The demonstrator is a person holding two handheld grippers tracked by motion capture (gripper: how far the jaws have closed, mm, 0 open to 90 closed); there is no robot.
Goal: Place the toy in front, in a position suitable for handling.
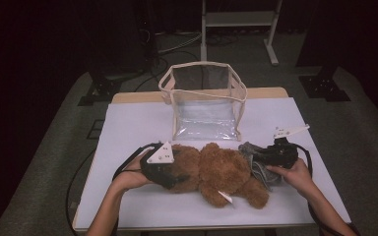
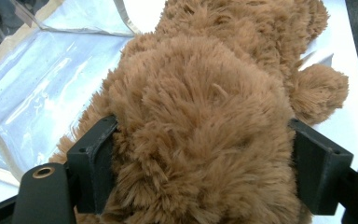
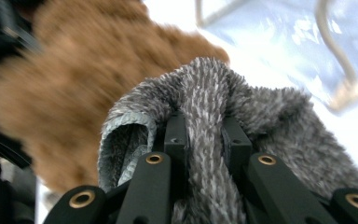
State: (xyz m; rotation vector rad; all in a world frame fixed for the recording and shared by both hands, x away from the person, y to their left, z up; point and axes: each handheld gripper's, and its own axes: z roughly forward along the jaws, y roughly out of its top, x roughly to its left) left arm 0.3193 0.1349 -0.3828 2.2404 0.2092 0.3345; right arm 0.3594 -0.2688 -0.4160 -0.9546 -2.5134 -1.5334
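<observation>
A brown teddy bear [image 1: 216, 169] lies on its side on the white table [image 1: 133, 123], near the front edge. My left gripper [image 1: 170, 174] is at the bear's head end. In the left gripper view its jaws [image 2: 203, 135] stand wide on either side of the furry head [image 2: 200, 93], with fur brushing both pads but not squeezed. My right gripper [image 1: 268, 157] is at the bear's other end, shut on a fold of grey fuzzy cloth [image 1: 258, 167]. That fold [image 3: 205, 93] is pinched upright between the right gripper's jaws [image 3: 205, 126], with the bear [image 3: 51, 102] blurred behind it.
A clear plastic bag with beige trim [image 1: 204, 103] stands open-topped just behind the bear, at the table's middle back. Its clear wall [image 2: 37, 93] lies close beside the bear's head. A white tag [image 1: 225, 196] sticks out of the bear. Bare tabletop lies left and right.
</observation>
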